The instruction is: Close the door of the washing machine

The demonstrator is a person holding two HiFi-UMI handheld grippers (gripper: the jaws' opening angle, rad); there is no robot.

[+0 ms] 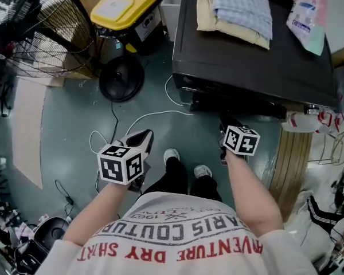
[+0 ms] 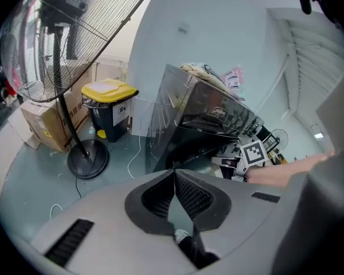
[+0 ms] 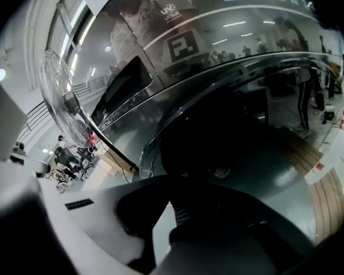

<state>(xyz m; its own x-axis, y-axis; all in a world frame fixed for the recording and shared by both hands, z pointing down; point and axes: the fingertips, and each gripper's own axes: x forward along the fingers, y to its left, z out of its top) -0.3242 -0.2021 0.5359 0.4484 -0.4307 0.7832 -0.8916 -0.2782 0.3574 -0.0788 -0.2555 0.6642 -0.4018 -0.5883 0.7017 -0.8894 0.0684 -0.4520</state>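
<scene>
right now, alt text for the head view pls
Looking down, a person holds two grippers: the right gripper points at the front of a black washer, the left gripper hangs over the grey floor. Folded laundry lies on the washer; a fan and yellow-lidded bin stand at left.

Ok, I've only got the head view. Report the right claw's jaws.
Observer: The right claw is shut, with nothing between its jaws.
Operator: Now tell me what it faces.
Observer: It faces the glossy dark front of the washing machine from close up. The round door rim curves across its view.
Operator: Give me the left one.
Observer: The left claw is shut too, and empty.
</scene>
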